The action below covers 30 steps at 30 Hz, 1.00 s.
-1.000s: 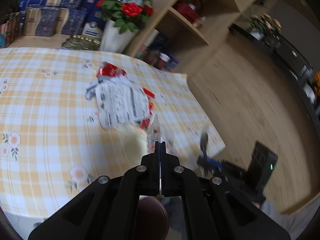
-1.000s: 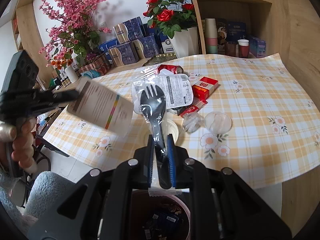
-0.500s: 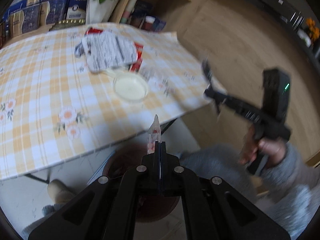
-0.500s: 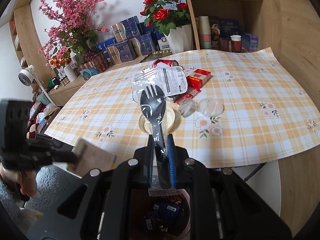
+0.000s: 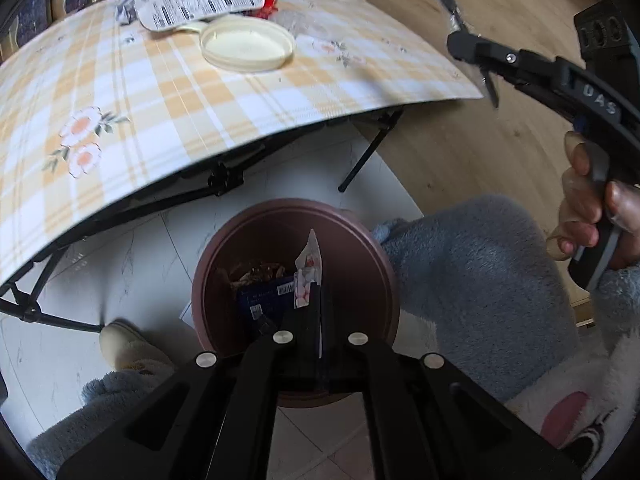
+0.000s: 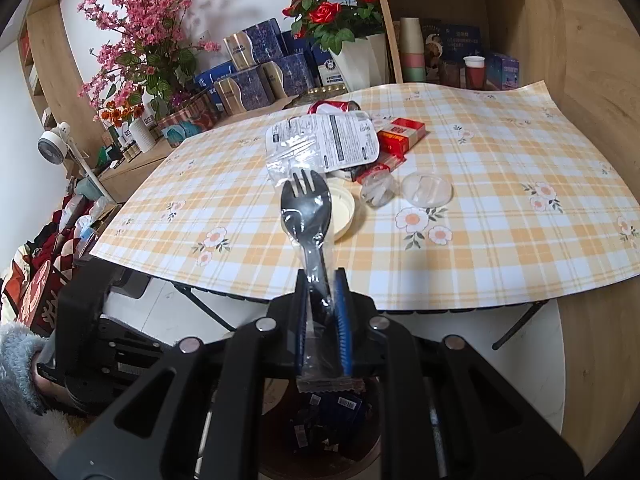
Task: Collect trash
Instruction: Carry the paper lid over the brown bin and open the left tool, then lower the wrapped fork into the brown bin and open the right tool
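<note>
Glossy plastic-wrapped fork (image 6: 306,208), smooth brown plastic bin (image 5: 360,248), fluffy grey sleeve (image 5: 472,264)

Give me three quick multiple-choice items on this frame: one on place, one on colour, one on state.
1. Where is the left gripper?
A. over the brown bin
B. over the tablecloth
C. at the shelf

2. What colour is the wrapped fork in the right gripper?
A. white
B. black
C. red

3. What is the state of the left gripper?
A. open and empty
B. shut on a small wrapper
C. shut on the cream lid

Answers:
1 A: the left wrist view looks down past the fingers into the brown bin, clear of the table edge.
2 B: the fork in its clear sleeve is black.
3 B: the jaws pinch the small wrapper, while the cream lid lies on the tablecloth.
</note>
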### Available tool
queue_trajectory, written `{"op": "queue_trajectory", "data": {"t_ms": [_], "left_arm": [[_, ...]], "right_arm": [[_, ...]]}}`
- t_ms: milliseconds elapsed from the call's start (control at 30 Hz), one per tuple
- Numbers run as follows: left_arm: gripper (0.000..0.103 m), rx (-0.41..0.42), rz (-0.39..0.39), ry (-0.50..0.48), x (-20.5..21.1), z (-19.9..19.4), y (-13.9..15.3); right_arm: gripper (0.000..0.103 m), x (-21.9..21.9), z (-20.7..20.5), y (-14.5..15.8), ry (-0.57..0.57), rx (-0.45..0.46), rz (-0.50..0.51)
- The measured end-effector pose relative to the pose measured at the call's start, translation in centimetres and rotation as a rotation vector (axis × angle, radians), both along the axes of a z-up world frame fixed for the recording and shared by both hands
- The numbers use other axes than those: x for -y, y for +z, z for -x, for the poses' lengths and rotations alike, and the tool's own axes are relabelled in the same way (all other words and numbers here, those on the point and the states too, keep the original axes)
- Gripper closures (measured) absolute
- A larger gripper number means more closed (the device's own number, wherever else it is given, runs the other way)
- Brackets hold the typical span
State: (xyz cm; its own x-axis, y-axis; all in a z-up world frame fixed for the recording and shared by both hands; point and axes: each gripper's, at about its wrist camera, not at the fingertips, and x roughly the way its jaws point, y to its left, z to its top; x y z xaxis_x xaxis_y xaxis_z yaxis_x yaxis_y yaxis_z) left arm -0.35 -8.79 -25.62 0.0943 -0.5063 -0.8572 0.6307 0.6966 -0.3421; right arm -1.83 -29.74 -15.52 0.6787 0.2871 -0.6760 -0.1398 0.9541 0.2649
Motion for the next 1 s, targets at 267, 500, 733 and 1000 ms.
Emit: {"op": "queue_trajectory", "data": {"t_ms": [267, 500, 733, 1000], "left_arm": [[0.058, 0.050, 0.011, 0.008, -0.2, 0.4, 0.6], [0.013, 0.239, 0.069, 0.212, -3.6, 0.8, 4.3], [0.010, 0.405, 0.087, 0.452, -8.1, 1.2, 7.0], [0.010, 0.395, 0.059, 0.570, -10.1, 1.9, 6.5]], "right_arm": [[0.087, 0.0, 0.3, -1.1, -0.004, -0.029, -0.009], [0.087, -0.8, 0.7, -2.8, 0.017, -0.066, 0.001], [0.086, -3.3, 0.9, -5.3, 0.089, -0.139, 0.007], [0.086, -5.0, 1.0, -8.3, 0.131, -0.222, 0.020]]}}
